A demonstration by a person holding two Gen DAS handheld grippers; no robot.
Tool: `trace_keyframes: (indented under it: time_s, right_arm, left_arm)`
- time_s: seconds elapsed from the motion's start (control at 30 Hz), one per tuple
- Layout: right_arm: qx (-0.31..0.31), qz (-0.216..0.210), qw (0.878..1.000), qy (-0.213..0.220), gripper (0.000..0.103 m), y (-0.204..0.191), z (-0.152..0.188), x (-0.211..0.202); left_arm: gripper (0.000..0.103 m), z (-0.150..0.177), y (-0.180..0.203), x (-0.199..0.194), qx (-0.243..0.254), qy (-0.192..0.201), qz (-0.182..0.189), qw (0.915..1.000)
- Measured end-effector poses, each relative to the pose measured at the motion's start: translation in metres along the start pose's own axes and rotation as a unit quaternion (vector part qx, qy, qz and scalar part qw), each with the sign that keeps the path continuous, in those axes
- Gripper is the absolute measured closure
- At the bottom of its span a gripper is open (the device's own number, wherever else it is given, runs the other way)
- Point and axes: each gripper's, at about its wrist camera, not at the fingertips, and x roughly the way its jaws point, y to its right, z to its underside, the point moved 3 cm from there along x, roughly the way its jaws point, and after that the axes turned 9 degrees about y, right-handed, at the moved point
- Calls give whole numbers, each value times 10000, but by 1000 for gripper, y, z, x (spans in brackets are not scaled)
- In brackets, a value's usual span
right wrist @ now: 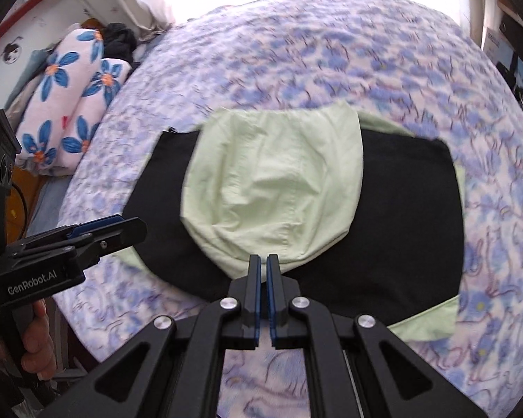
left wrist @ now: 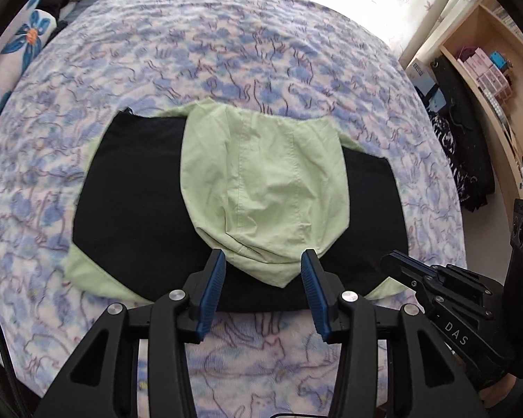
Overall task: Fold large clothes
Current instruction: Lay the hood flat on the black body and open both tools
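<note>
The black-and-green garment (left wrist: 247, 188) is lying on the bed (left wrist: 226, 52), its green hood folded onto the black body. The left claw (left wrist: 261, 285) is gaping empty; the right claw (right wrist: 263, 278) is closed, holding nothing. Further folds are probably remaining.

One green-and-black garment (left wrist: 261, 188) lies at frame centre on one blue-patterned bedspread (left wrist: 226, 52). Two grippers appear: the left gripper (left wrist: 262, 291) at bottom centre, the right gripper (right wrist: 263, 294) likewise. One flower-print rolled quilt (right wrist: 69, 104) sits upper left.
</note>
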Motion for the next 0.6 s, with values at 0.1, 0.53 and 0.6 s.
trace_keyframes:
  time_s: [0.1,0.53,0.6]
  right_arm:
    - [-181,-84,9997,135,100,-13,-8,-27]
    - [-352,22,9987,378,100,-53,8,-96]
    - [-310,92,9987,384,100,-59,16,-103]
  left_arm:
    - [56,-5,2,-34,-87,134,-73,9998]
    - [54,12,-1,-116,-28,316,79,9995]
    - [54,19,-4,-122,11,279,129,9995]
